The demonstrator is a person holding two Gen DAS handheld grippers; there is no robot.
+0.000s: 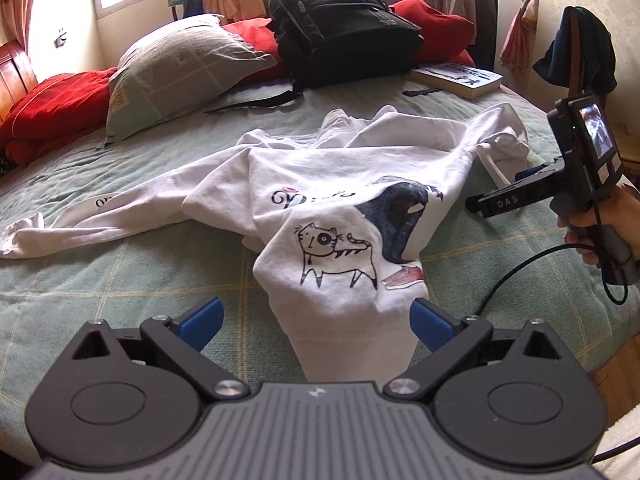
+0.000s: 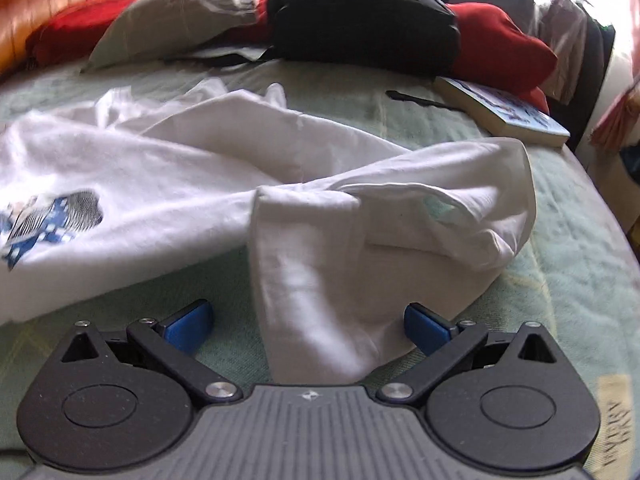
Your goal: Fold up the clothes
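1. Blue-padded fingers of the left gripper (image 1: 316,322) fill the bottom of the left wrist view, spread wide apart, with a fold of the white sweatshirt (image 1: 340,216) lying between them, gripped by neither.
2. White sweatshirt lies crumpled across the middle of the frame on a green checked bedspread (image 1: 120,272); a cat drawing and dark print show on its front.
3. At the right edge, a hand (image 1: 592,232) holds the right gripper (image 2: 308,322) by its handle.
4. Seen from the right wrist, that gripper is also wide open, white fabric resting between its blue pads (image 2: 424,328).
5. Along the top: a grey pillow (image 1: 176,68), red bedding (image 1: 52,108), a black backpack (image 1: 344,24) and a book (image 1: 456,78).
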